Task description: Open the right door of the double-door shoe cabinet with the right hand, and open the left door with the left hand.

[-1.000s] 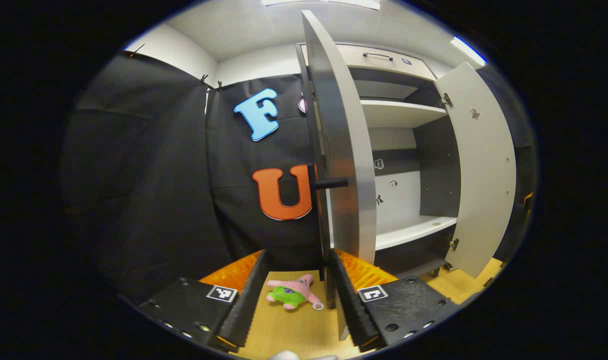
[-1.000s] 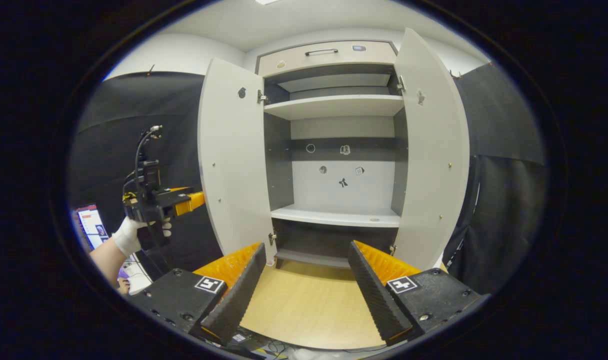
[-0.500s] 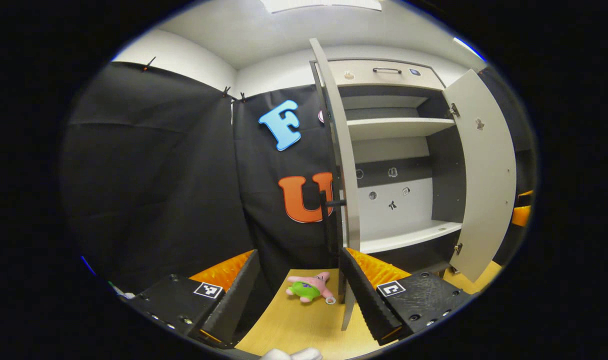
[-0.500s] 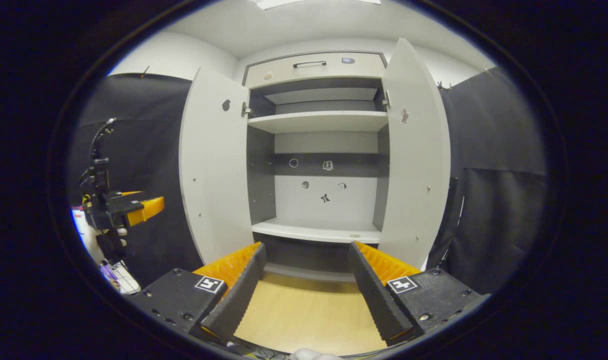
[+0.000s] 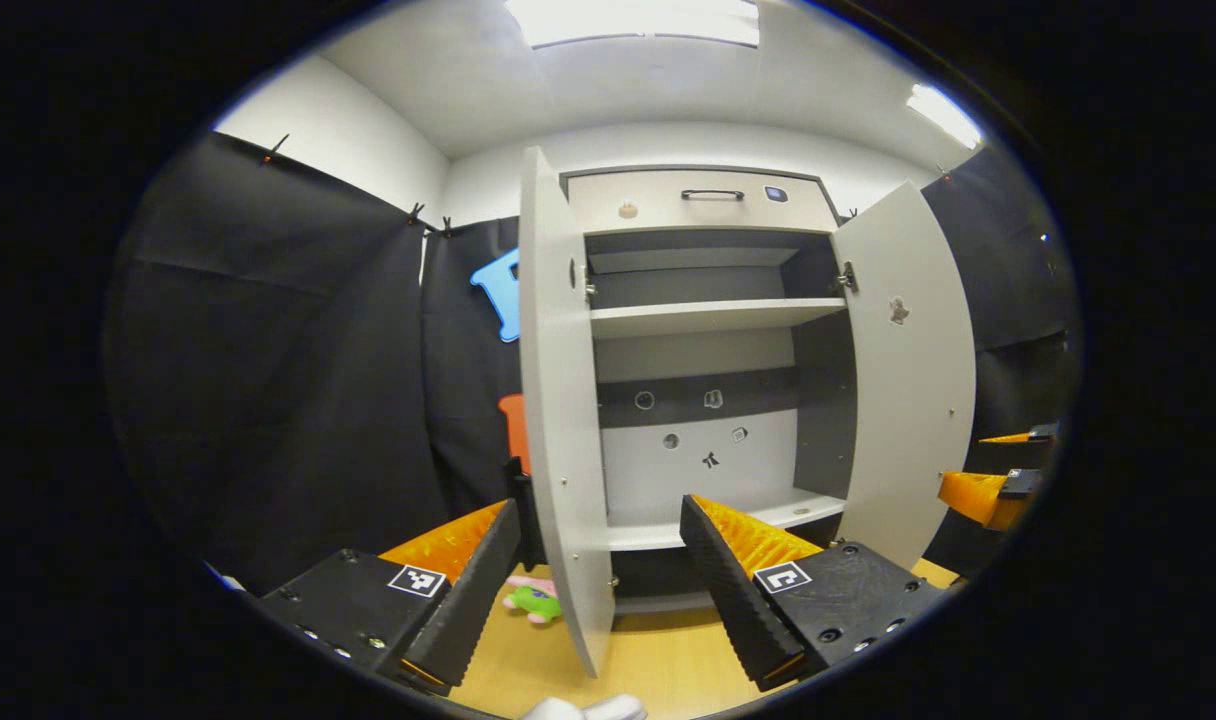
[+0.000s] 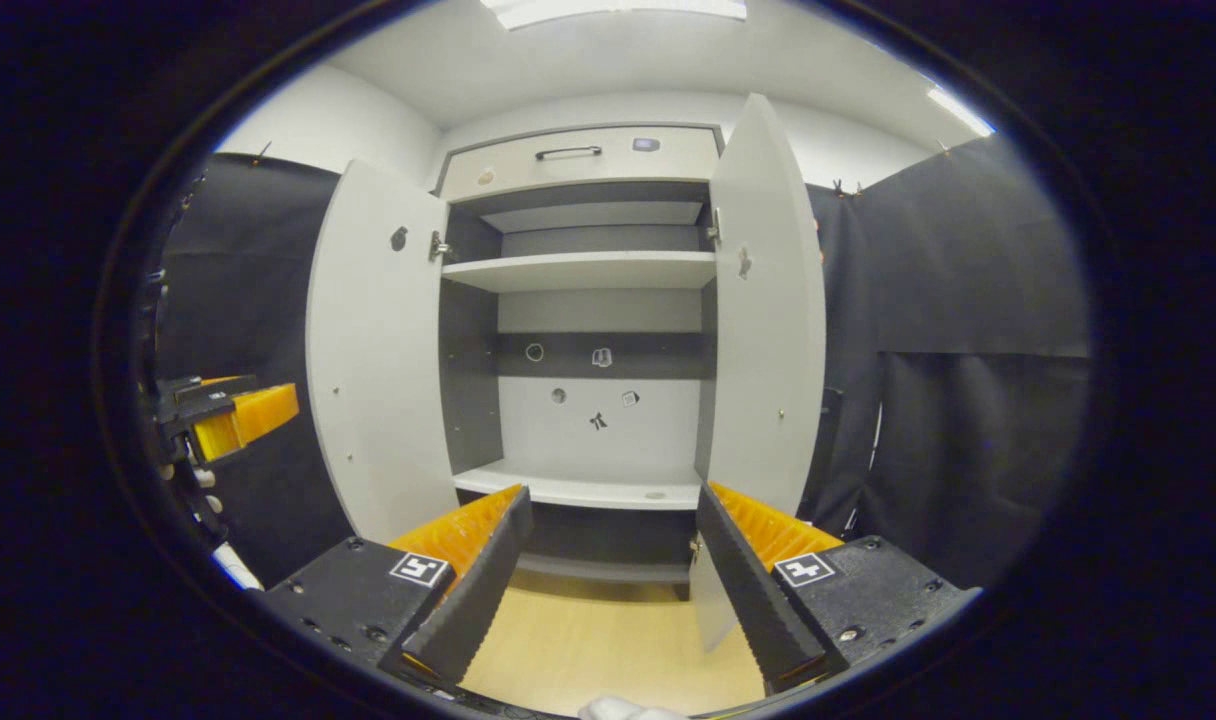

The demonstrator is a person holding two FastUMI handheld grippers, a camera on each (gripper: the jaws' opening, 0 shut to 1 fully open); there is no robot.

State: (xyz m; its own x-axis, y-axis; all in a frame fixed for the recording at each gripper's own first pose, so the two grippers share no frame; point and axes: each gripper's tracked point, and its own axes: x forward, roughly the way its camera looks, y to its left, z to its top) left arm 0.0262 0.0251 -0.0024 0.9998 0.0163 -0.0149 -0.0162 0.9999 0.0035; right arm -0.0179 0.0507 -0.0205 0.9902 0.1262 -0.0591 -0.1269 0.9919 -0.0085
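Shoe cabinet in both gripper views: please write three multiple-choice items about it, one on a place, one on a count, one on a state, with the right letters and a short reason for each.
1. Where does the plush toy lie?
A. on the upper shelf
B. on the floor behind the left door
C. in the drawer

2. How many doors of the shoe cabinet stand open?
A. none
B. one
C. two

3. What do the left gripper's fingers hold?
A. nothing
B. the door handle
C. the toy

Key: 1 B, it lies on the wooden floor past the left door. 2 C, the left door and right door both stand swung out. 3 A, the fingers are spread apart with nothing gripped.
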